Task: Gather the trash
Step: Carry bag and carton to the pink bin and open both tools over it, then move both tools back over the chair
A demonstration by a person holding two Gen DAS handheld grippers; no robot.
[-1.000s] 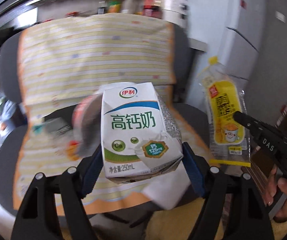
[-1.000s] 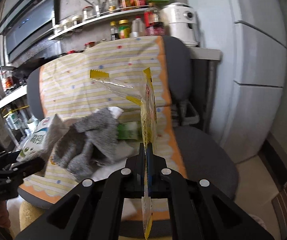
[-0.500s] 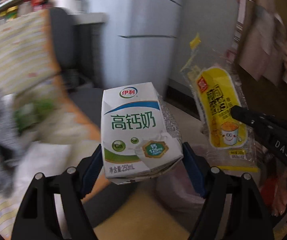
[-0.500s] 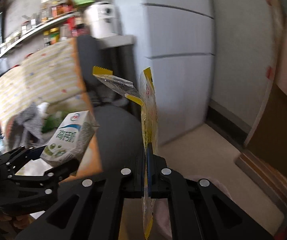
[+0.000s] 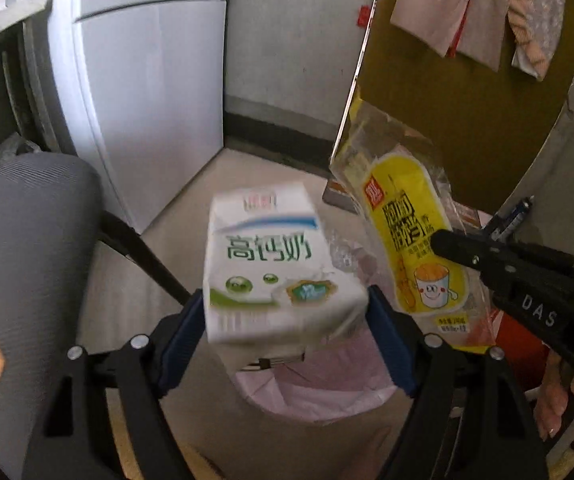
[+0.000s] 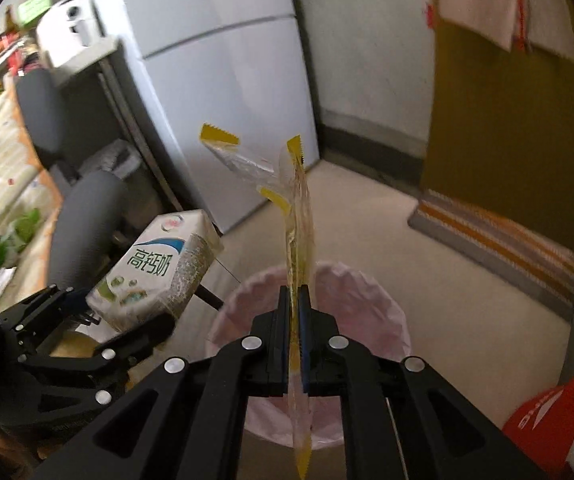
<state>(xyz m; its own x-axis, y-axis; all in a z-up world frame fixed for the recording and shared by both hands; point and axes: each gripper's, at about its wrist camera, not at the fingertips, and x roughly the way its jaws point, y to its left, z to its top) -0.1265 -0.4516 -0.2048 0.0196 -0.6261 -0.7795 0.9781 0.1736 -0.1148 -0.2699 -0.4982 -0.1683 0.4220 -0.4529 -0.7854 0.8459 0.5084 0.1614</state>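
Note:
My left gripper [image 5: 287,320] is shut on a white and green milk carton [image 5: 275,264], held above a bin lined with a pink bag [image 5: 319,384]. The carton also shows in the right wrist view [image 6: 155,272], left of the bin [image 6: 371,304]. My right gripper [image 6: 295,320] is shut on a yellow and clear snack wrapper [image 6: 299,216], held edge-on over the bin. In the left wrist view the wrapper [image 5: 407,240] hangs to the right of the carton, pinched by the right gripper [image 5: 443,246].
A grey chair seat [image 5: 27,248] is at the left, with a black chair leg [image 5: 143,256] beside the bin. A pale fridge [image 6: 223,80] stands behind. A brown door [image 5: 447,72] and a striped mat [image 6: 495,240] are to the right. A red object [image 6: 547,420] lies at lower right.
Both grippers have swung right, away from the chair with the striped cloth, toward the floor. The pink-lined bin is now under both held items. The carton looks blurred.

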